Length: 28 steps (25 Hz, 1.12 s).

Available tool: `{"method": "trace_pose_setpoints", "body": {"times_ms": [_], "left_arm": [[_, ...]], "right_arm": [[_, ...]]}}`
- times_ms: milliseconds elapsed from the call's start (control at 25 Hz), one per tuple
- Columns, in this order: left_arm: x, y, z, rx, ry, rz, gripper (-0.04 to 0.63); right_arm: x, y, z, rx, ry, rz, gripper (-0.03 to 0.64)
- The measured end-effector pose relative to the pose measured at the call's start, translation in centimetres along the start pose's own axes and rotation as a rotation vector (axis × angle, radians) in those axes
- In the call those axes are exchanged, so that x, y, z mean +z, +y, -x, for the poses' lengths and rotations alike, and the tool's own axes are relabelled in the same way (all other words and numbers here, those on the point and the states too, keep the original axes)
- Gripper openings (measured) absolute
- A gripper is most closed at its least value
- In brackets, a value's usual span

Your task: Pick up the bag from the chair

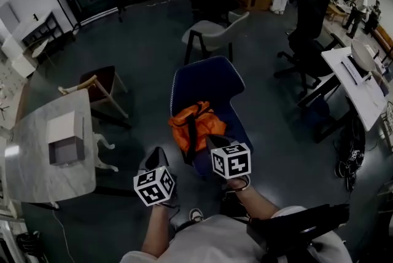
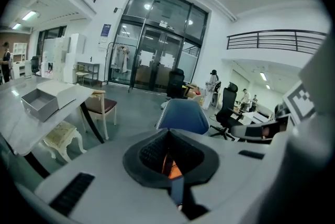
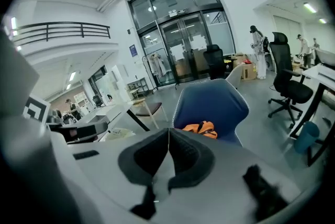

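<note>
So far we have done nothing: the orange bag (image 1: 195,123) lies ungrasped on the blue chair (image 1: 209,78), our left gripper (image 2: 168,136) and right gripper (image 3: 168,134) hover near it, fingers pressed together, so spreading, gripping and lifting remain.

Left gripper (image 2: 168,133), right gripper (image 3: 168,130) (fingers (image 3: 149,157) together)

Left claw (image 2: 168,134), right claw (image 3: 168,131): grey bodies, black pads (image 3: 186,152), marker cubes (image 1: 231,160).
</note>
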State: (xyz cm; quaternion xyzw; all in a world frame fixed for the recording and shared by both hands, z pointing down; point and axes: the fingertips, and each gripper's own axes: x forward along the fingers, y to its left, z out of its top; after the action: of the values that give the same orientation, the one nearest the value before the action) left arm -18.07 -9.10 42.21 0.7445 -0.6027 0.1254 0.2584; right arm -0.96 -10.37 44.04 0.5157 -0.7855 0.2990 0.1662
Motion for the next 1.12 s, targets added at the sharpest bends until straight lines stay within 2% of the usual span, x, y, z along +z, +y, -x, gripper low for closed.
{"method": "trace_pose_setpoints", "body": {"times_ms": [240, 480, 760, 960, 1120], "left_arm": [[1.9, -2.6, -3.7, 0.045, -0.026, 0.069, 0.014], [2.4, -5.2, -6.7, 0.085, -0.021, 0.08, 0.014], [-0.9, -5.4, -9.8, 0.108, 0.031, 0.081, 0.014], [-4.2, -3.7, -11.2, 0.145, 0.083, 0.133, 0.014], [-6.0, -3.0, -13.2, 0.149, 0.111, 0.141, 0.014]], "right_arm": [[3.1, -4.5, -3.1, 0.066, 0.034, 0.019, 0.033], [4.5, -8.4, -5.4, 0.105, 0.078, 0.032, 0.033], [1.9, -9.9, -8.5, 0.129, 0.124, 0.006, 0.033], [-0.6, -10.6, -10.9, 0.133, 0.179, -0.003, 0.032], [-1.8, -12.1, -12.7, 0.113, 0.194, -0.027, 0.032]]}}
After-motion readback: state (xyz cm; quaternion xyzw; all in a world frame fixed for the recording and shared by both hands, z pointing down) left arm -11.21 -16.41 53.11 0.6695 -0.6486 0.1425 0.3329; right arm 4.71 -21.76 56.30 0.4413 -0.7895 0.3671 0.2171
